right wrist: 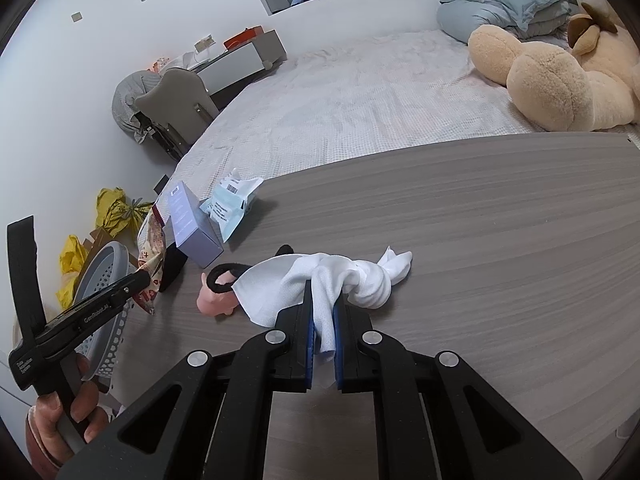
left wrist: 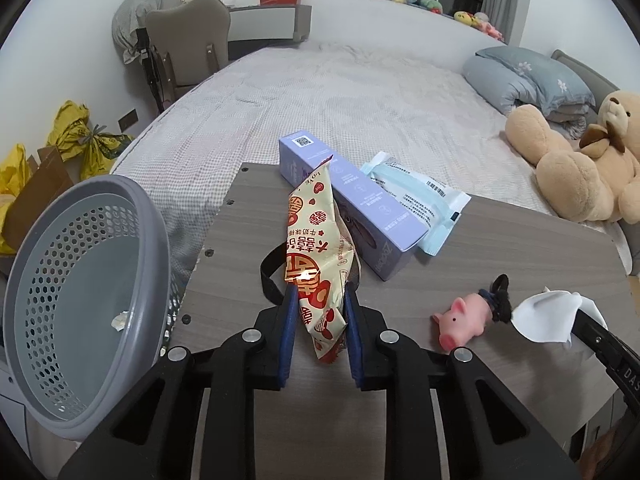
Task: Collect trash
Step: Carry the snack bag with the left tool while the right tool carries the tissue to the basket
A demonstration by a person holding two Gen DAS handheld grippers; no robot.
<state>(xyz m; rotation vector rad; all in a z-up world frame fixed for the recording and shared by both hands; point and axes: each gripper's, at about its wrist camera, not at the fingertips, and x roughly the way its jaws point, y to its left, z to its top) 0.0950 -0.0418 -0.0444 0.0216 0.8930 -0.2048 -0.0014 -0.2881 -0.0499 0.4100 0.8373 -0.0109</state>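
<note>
The left gripper point(left wrist: 320, 300) is clamped on the snack wrapper point(left wrist: 318, 248) near its lower end, so the crinkly, featherweight film stands up floppy above the surface point(left wrist: 500, 248). The right gripper point(right wrist: 322, 312) is pinched on the knotted white tissue point(right wrist: 340, 280), soft and easy to tear, I'd guess. The grey perforated bin point(left wrist: 80, 280) sits just off the surface's left edge, mouth open, nothing in between. The purple box point(left wrist: 360, 208) crowds the wrapper's right side, though contact is hard to tell.

Left gripper point(left wrist: 320, 300), right gripper point(right wrist: 323, 308): black angular frames, blue finger pads, silver round screws, white side lettering.
</note>
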